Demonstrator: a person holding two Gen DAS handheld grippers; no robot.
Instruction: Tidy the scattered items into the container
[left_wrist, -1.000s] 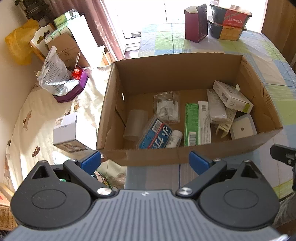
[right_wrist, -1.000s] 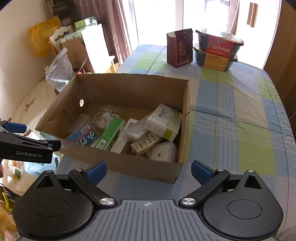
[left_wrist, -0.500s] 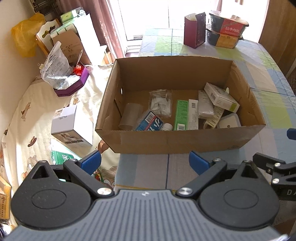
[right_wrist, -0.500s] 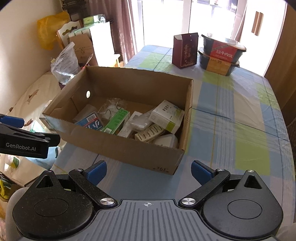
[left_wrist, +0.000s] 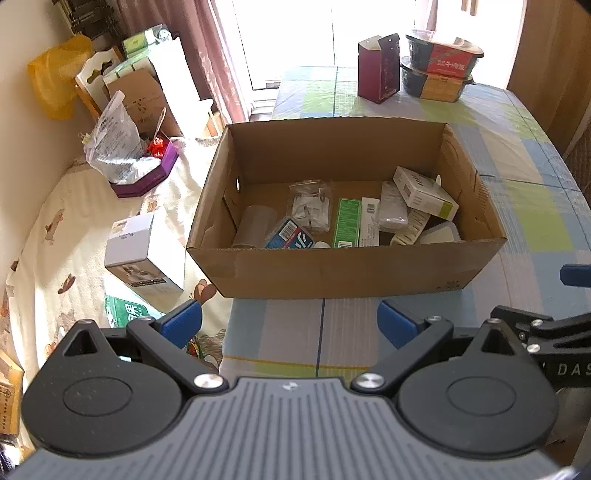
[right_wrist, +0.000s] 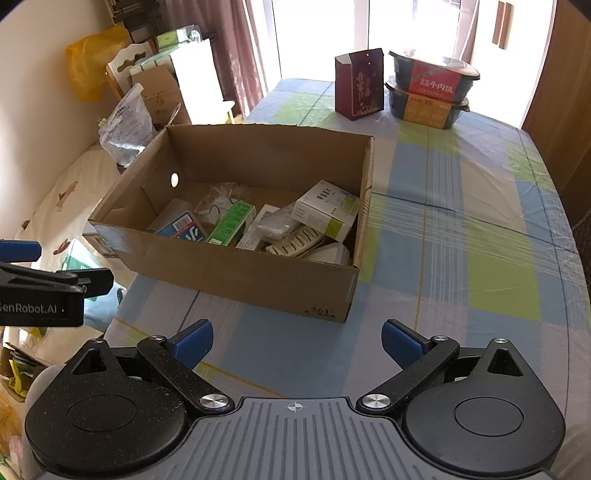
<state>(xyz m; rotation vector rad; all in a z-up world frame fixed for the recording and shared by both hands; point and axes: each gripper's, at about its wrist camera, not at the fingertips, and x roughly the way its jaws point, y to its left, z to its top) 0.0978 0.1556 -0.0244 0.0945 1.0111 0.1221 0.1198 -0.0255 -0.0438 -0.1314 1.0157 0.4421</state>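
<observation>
An open cardboard box (left_wrist: 343, 266) (right_wrist: 243, 275) stands on the checked tablecloth. Inside lie several items: a white-and-green carton (left_wrist: 424, 192) (right_wrist: 327, 210), a green box (left_wrist: 347, 223) (right_wrist: 231, 223), a blue pack (left_wrist: 290, 236), a clear bag (left_wrist: 308, 201) and a grey roll (left_wrist: 255, 227). My left gripper (left_wrist: 290, 323) hangs open and empty in front of the box's near wall. My right gripper (right_wrist: 297, 341) is open and empty too, above the cloth near the box's right corner. Each gripper shows at the edge of the other's view.
A maroon carton (right_wrist: 360, 85) and two stacked food tubs (right_wrist: 430, 90) stand at the table's far end. Left of the table, on a patterned sheet, are a white box (left_wrist: 142, 254), a green pack (left_wrist: 127, 312), a purple tray (left_wrist: 146, 173) and a plastic bag (left_wrist: 114, 144).
Both grippers have drawn back and up from the box, which now looks smaller and farther. Both stay open and empty. The items in the box have not moved.
</observation>
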